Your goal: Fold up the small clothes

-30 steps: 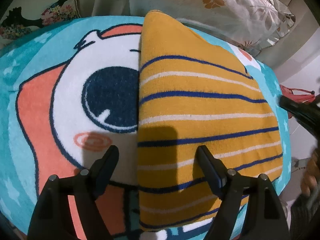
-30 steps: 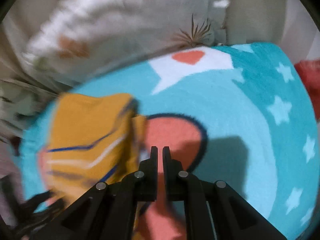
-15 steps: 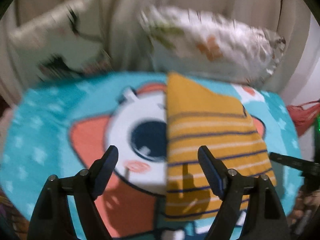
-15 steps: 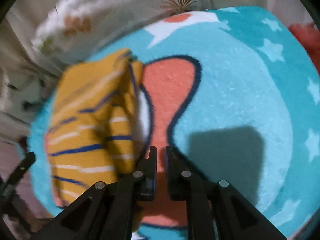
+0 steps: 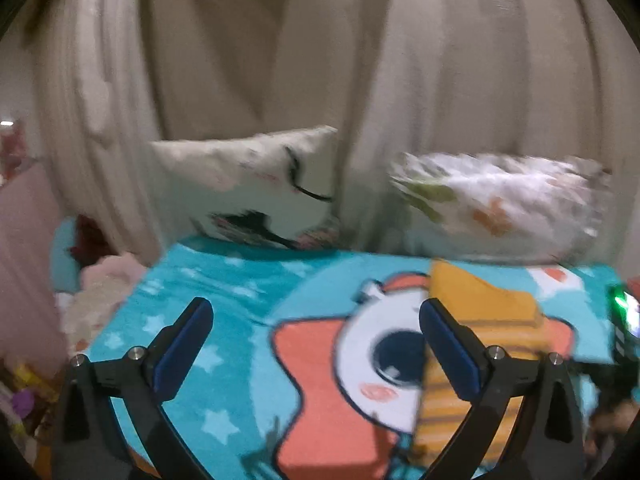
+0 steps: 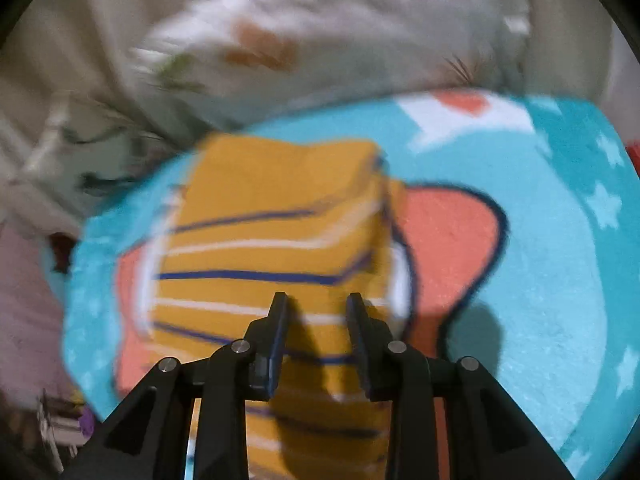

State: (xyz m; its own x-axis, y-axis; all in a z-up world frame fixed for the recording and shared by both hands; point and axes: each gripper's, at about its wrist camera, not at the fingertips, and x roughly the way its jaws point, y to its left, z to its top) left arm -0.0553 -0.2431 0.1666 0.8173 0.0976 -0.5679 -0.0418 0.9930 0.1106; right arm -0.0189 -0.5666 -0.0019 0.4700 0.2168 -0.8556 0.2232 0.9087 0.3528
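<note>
Right hand-held gripper (image 6: 316, 300), parted, partly hides blurred striped garment (image 6: 260, 240).

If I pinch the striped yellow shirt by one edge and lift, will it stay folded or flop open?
The shirt is probably floppy: soft knit, its layers lying loose at the right edge. Lifted by one edge, it would likely sag and unfold. It probably won't slide easily on the fuzzy blanket. The right tool is open above it.
</note>
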